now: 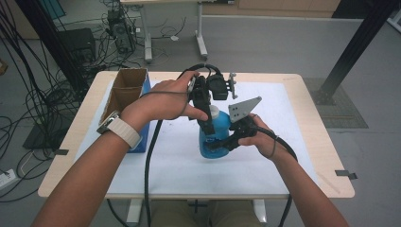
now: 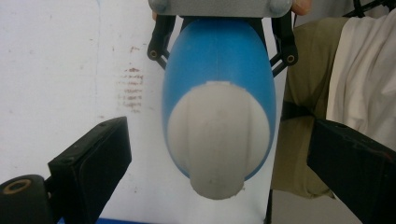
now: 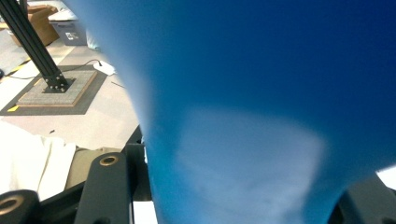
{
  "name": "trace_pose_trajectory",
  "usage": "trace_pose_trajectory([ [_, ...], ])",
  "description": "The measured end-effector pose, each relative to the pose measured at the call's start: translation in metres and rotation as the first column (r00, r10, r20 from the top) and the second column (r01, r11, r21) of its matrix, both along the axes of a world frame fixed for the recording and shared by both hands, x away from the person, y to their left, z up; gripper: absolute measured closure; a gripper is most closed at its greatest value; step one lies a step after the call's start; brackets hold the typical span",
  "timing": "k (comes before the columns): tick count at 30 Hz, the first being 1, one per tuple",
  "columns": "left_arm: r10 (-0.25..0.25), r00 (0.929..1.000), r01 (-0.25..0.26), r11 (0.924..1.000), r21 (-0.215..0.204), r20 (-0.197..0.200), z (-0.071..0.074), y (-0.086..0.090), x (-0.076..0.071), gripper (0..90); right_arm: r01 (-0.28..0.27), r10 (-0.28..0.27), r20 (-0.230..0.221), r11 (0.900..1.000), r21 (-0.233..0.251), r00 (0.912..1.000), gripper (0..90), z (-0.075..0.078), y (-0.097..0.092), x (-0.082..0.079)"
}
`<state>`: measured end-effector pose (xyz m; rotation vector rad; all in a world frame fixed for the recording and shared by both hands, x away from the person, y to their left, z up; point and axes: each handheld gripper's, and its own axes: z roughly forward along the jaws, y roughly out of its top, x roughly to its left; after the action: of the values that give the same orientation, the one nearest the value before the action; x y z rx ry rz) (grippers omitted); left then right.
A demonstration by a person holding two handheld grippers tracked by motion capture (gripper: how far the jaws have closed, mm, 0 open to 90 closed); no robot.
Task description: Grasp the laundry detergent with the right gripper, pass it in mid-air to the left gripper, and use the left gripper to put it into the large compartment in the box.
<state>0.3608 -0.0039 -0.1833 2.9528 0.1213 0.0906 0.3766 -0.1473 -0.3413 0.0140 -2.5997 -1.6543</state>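
High view: I am standing a blue bottle (image 1: 211, 142) with a white cap (image 1: 214, 112) upright on the white mat (image 1: 170, 161), near the table's (image 1: 326, 156) middle. My right gripper (image 1: 222, 144) is coming in from the right and is clamping the bottle's lower body. My left gripper (image 1: 206, 124) is hanging over the cap from above. A brown cardboard box (image 1: 124, 90) is sitting at the far left of the mat.

Left gripper view: I am looking straight down on the cap (image 2: 218, 140) and the blue shoulders (image 2: 217, 56). My jaws are standing spread, one on each side, clear of the cap.

Right gripper view: The blue bottle wall (image 3: 280, 93) is pressing close against the camera, and my jaws are pinching it from both sides.
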Motion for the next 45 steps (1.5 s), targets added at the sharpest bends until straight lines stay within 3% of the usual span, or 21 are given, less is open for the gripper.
trace_pose_trajectory([
  [45,0.002,1.0,-0.002,1.0,-0.004,0.001,-0.0001,-0.0008,-0.0005,6.9,-0.004,0.004,-0.005,1.0,-0.005,1.0,42.4,0.0006,0.0014,-0.0001],
])
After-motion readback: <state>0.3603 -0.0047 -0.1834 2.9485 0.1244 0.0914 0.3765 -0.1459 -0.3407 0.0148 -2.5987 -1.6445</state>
